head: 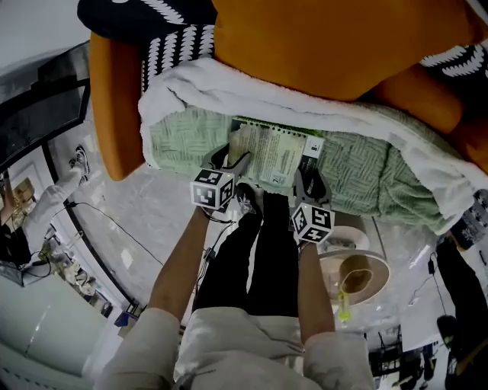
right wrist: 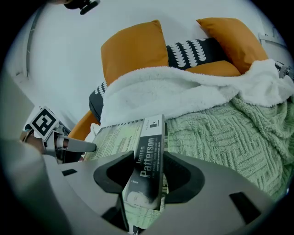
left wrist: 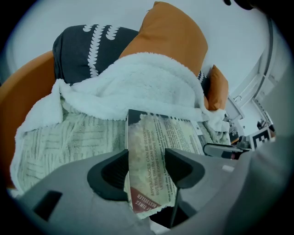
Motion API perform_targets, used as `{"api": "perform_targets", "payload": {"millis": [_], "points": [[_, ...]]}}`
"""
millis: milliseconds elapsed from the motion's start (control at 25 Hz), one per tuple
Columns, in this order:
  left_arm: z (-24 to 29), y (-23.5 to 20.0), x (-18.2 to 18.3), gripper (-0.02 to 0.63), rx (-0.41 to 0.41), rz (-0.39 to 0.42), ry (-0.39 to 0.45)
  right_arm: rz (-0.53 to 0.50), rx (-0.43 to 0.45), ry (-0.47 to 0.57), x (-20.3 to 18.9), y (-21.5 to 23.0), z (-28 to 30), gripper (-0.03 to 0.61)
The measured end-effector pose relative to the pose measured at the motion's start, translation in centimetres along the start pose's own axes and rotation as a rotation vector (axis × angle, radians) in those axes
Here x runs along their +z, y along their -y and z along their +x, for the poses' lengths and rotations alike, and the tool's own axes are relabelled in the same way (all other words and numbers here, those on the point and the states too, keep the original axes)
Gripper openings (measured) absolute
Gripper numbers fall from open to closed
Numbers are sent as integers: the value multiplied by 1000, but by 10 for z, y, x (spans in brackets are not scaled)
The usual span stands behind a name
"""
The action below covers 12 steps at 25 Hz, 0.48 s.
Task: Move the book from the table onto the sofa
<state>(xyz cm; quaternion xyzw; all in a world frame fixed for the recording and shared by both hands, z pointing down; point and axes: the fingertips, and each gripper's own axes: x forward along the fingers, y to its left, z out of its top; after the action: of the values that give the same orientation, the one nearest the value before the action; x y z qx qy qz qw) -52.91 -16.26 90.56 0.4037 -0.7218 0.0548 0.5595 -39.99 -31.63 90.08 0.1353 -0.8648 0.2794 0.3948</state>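
1. Person: pale top (head: 229,354), dark trousers, 2 bare forearms reaching forward, 1 gripper in each hand.

2. Left gripper (left wrist: 147,169): jaws clamped on the near left edge of the book (head: 278,156). The pale printed cover passes between the 2 dark pads, and a torn corner of the cover hangs toward the camera.

3. Right gripper (right wrist: 146,176): jaws pressed onto the dark spine side of the same book, at its near right corner.

4. Book: paperback, held flat between both grippers at the front edge of the sofa (head: 114,107) seat, over the green knit throw (head: 366,171). Whether its underside touches the throw cannot be told.

5. White fleece blanket (head: 252,87): bunched along the throw's far edge, just behind the book.

6. Orange cushion (head: 335,38): upright against the sofa back, behind the blanket.

7. Dark cushion with white leaf pattern (head: 152,19): beside the orange cushion, to the left.

8. Round white table (head: 335,238): below the right gripper, to the right of the person's legs. It carries a brown roll-shaped item (head: 355,274).
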Motion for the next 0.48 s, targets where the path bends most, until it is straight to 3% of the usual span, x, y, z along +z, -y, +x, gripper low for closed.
{"api": "perform_targets", "payload": {"millis": [480], "points": [[4,-4,-1,258,9,-22,-11,13,16,-39,0,-2,6,196]]}}
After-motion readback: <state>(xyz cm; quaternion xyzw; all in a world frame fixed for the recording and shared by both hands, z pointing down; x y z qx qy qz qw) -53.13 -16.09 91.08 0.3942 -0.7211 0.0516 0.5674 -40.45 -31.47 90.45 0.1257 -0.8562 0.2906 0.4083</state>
